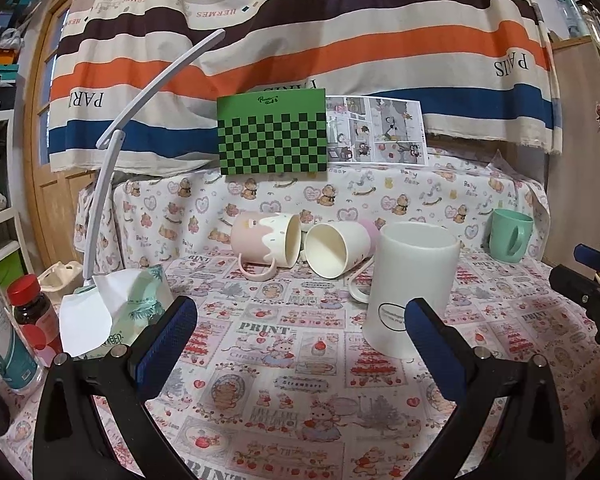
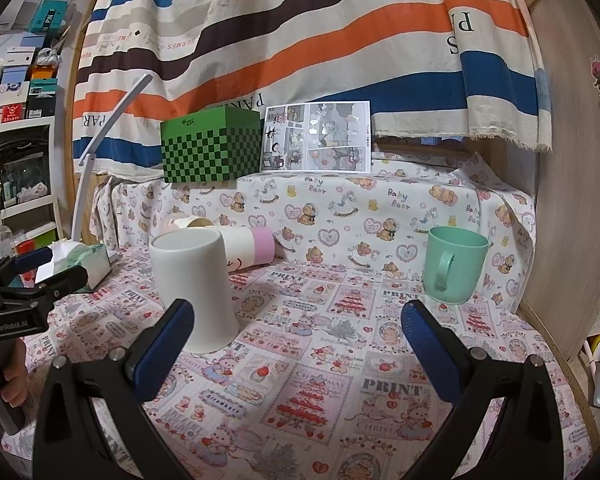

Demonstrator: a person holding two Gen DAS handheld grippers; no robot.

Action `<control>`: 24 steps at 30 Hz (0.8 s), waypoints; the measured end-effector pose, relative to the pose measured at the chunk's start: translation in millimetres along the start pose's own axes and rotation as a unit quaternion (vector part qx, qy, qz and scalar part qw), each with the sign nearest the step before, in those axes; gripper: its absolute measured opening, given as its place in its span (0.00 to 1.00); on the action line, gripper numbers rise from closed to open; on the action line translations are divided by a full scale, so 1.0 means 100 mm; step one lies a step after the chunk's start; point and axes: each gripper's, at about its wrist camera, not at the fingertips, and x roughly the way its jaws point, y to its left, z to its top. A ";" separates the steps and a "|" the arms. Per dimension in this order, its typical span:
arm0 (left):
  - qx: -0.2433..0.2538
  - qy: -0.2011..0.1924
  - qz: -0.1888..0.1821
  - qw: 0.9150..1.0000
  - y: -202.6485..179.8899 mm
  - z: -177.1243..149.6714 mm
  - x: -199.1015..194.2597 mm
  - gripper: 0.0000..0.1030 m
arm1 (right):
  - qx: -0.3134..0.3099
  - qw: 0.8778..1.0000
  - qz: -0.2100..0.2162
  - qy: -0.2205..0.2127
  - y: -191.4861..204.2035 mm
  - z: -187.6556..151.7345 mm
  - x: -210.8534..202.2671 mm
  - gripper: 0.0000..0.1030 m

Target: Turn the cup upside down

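White cup (image 1: 410,284) stands near the middle of the printed tablecloth (image 1: 284,360), wider end down, an oval label low on its wall; I cannot read the text. Left to right in my left wrist view: red-capped bottle (image 1: 34,312), tissue pack (image 1: 140,304), pink mug (image 1: 266,242) and cream cup (image 1: 336,248) both lying on their sides, mouths showing empty interiors, then the white cup, then the mint mug (image 1: 510,236) upright by the right wall. Cloth reads "PRINT", "Strawberr"; backdrop reads "HERMES", "PARIS" inverted. Left gripper (image 1: 300,336) has fingers wide apart, holding nothing. Right gripper (image 2: 298,340) likewise spread, empty; bare cloth lies between its fingers. Left handle reads "CenRobot.AI".
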 end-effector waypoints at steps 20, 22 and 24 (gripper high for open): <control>-0.002 0.002 0.009 1.000 0.01 0.00 -0.03 1.00 | 0.000 1.000 0.000 0.000 0.00 0.00 0.00 1.00; -0.002 0.002 0.009 1.000 0.01 0.00 -0.03 1.00 | 0.000 1.000 0.000 0.000 0.00 0.00 0.00 1.00; -0.002 0.002 0.009 1.000 0.01 0.00 -0.04 1.00 | 0.000 1.000 -0.001 0.000 0.00 0.00 0.00 1.00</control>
